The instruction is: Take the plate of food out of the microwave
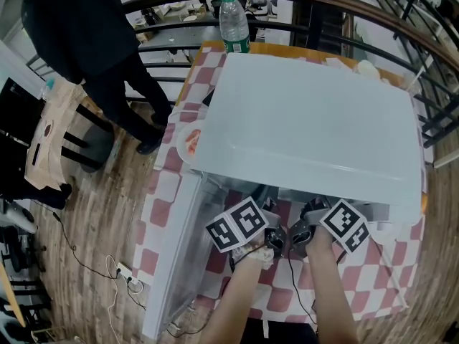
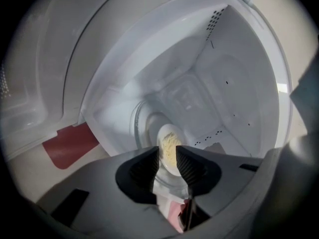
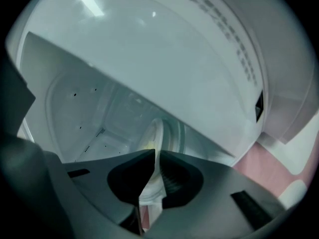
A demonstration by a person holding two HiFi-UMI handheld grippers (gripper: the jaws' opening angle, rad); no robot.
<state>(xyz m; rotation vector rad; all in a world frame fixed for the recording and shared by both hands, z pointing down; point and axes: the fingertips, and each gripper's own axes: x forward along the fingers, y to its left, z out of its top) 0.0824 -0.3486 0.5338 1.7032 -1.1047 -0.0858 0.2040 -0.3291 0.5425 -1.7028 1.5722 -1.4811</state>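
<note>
1. The left gripper point(image 2: 167, 149) has its jaws a modest gap apart and grips nothing. The right gripper point(image 3: 155, 153) has a narrower gap, also pressing on nothing. Both point into the open cavity.
2. The white microwave point(image 1: 315, 120) sits on a red-and-white checked tablecloth point(image 1: 373, 278), with its door point(image 1: 176, 256) swung open to the left.
3. The plate of yellowish food point(image 2: 170, 137) sits inside the cavity, in line with the left gripper's gap.
4. A water bottle point(image 1: 234, 21) stands behind the microwave.
</note>
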